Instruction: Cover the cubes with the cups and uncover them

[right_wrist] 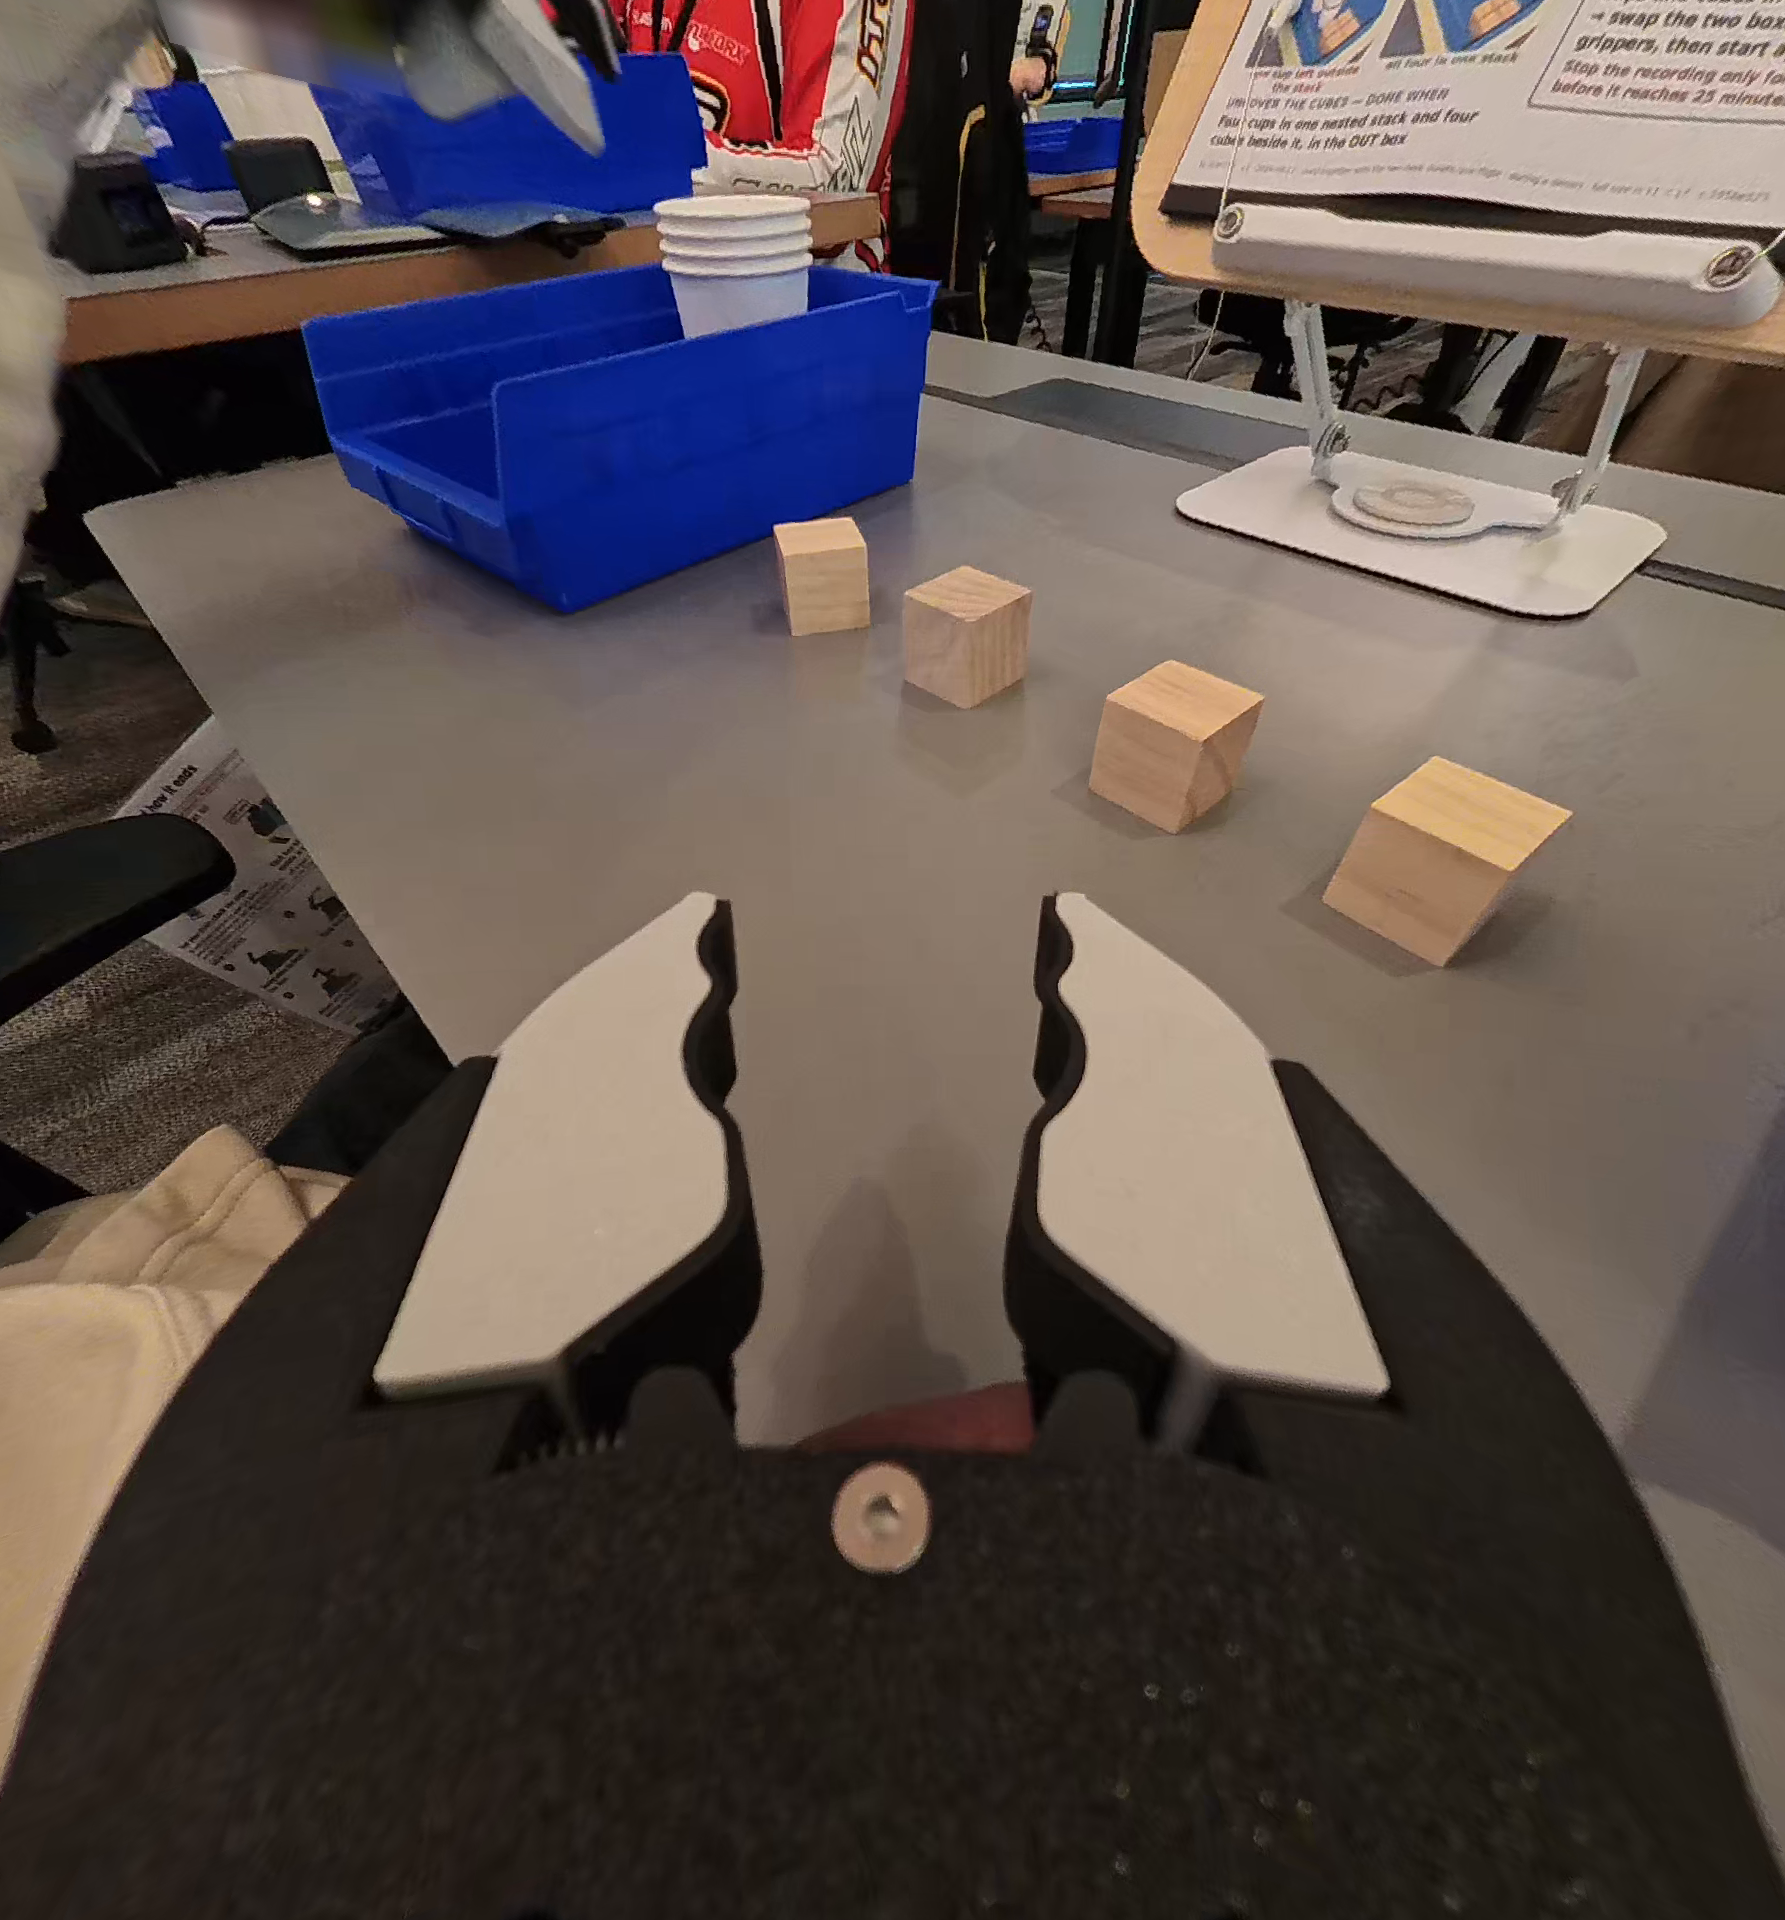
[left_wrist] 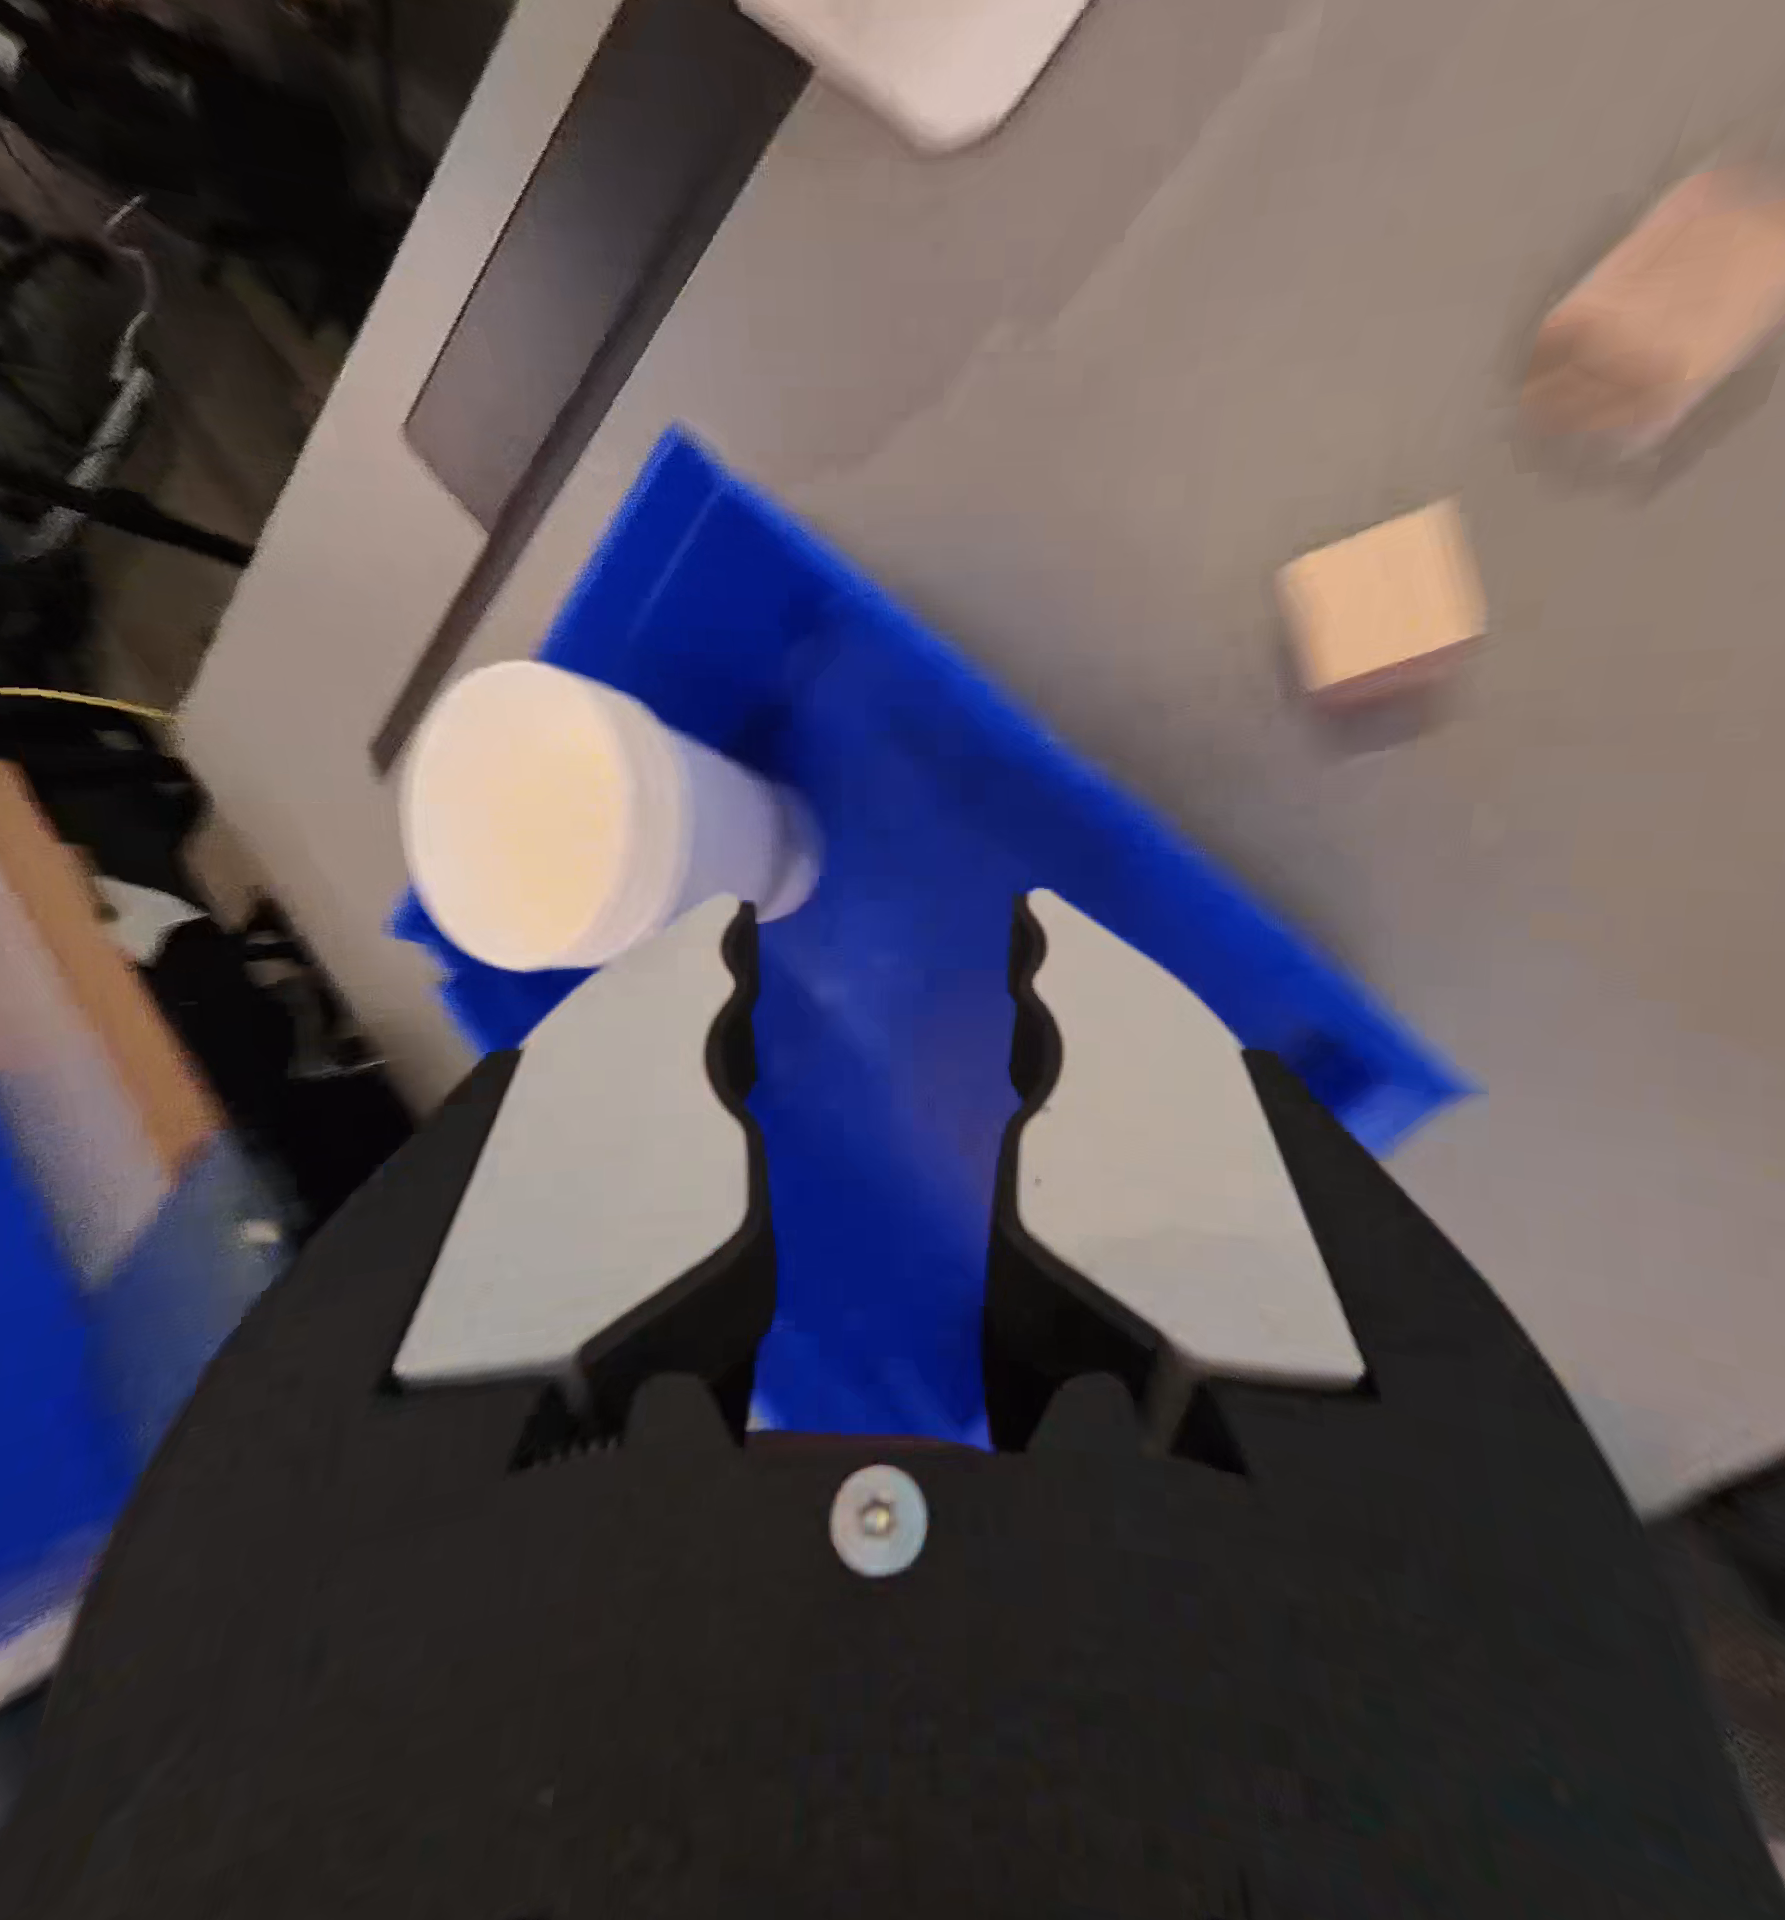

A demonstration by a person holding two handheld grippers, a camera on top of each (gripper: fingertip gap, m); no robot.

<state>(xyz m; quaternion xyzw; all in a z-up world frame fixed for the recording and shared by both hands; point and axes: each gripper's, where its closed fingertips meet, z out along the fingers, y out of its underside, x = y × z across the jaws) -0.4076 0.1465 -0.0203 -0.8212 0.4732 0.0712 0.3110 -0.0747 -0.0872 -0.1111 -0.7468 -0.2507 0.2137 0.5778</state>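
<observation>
Cups (right_wrist: 734, 265) sit nested in blue bin (right_wrist: 659, 457); four cubes (right_wrist: 1174, 743) bare on worktop (right_wrist: 555, 748). Left tongs (left_wrist: 880, 914) and right tongs (right_wrist: 883, 914) both wide, empty. Risk: pinching stack lifts several cups together.

Printed instruction sheet (right_wrist: 1553, 94) on stand.

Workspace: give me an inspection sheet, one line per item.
Surface: grey table, bare in front of the right claw.
Job's things: nested white cups upright in the blue bin; four wooden cubes in a row on the table, all uncovered.
Clutter: tilted document stand on the table's far right.
Grippers: left claw open above the bin, empty; right claw open, empty.
Cables: nothing seen.
Surroundings: second table behind with another blue bin; person beyond it; chair armrest; printed sheet on the floor.
</observation>
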